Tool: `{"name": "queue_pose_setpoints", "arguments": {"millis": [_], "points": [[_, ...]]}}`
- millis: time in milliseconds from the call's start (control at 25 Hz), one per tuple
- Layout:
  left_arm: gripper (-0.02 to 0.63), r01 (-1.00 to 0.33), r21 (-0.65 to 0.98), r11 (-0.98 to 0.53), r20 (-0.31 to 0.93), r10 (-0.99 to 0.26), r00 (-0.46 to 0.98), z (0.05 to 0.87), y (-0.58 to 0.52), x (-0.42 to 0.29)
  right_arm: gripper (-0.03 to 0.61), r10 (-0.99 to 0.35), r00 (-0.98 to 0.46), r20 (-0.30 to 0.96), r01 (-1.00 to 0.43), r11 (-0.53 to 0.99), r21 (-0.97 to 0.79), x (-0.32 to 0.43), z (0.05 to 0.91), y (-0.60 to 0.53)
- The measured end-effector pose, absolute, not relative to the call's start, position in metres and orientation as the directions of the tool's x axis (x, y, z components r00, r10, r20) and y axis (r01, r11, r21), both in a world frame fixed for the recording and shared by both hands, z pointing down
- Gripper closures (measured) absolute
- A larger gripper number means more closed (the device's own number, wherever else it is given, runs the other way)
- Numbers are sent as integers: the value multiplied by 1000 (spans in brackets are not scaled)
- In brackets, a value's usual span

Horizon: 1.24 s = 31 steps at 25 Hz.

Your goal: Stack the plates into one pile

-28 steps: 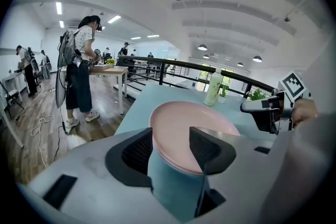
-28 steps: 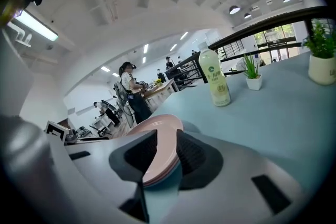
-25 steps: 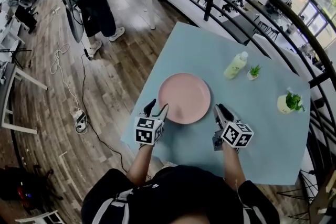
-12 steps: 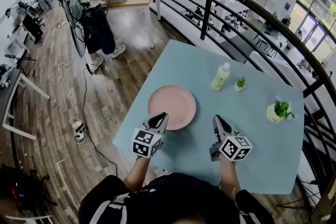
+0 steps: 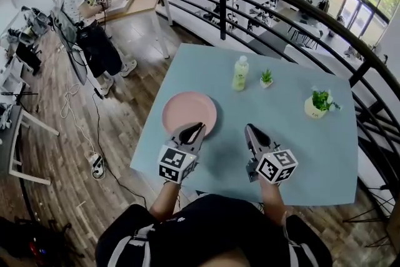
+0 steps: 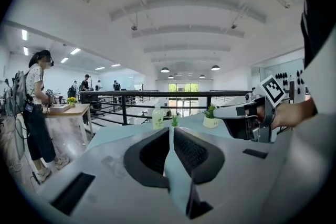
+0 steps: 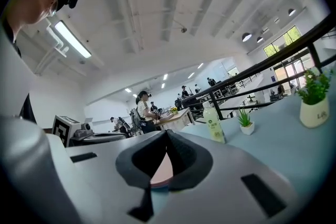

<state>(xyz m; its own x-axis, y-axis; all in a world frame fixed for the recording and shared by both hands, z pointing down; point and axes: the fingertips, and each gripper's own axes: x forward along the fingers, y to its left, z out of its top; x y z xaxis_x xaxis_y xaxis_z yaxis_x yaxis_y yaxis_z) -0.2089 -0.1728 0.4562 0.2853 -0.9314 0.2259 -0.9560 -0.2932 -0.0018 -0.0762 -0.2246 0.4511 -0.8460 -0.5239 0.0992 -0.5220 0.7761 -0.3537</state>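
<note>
Head view, looking steeply down: places the pink plate point(image 5: 189, 112) on the blue table point(image 5: 300, 134), toward its left edge, with no second plate in sight, so probably one pile already. Puts the plate's centre at about eleven o'clock from the left gripper point(image 5: 197, 127), whose tips overlap the near rim while seemingly raised above it. Puts it at about ten o'clock from the right gripper point(image 5: 249, 129), clearly farther off. Makes the left hand the nearer for any next reach. Being round, offers no long axis to line up with. Shows left jaws just drawn together on nothing, right jaws likewise tip to tip and empty.
</note>
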Motion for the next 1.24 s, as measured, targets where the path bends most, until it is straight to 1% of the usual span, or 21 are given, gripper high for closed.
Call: {"name": "queue_pose_setpoints", "arguments": {"millis": [200,400,880,1240], "points": [[580,-949,36,-313,232,-921,313,458,-164,-191,577,-521,-848,100,-521,780,-346,-64,451,-206],[580,-943,36,-330,252,-910,328,463,-148,-178,577,-514,-850,117,-520,780,-349,-54,456,-189],[580,-957,25,-288,278,-918,284,463,-121,-169,577,-488,-865,117,-495,789,-364,-40,456,-169],[580,-954,22,-299,251,-922,294,471,-102,-150,577,-454,-889,66,-445,820,-359,-29,444,-152]]}}
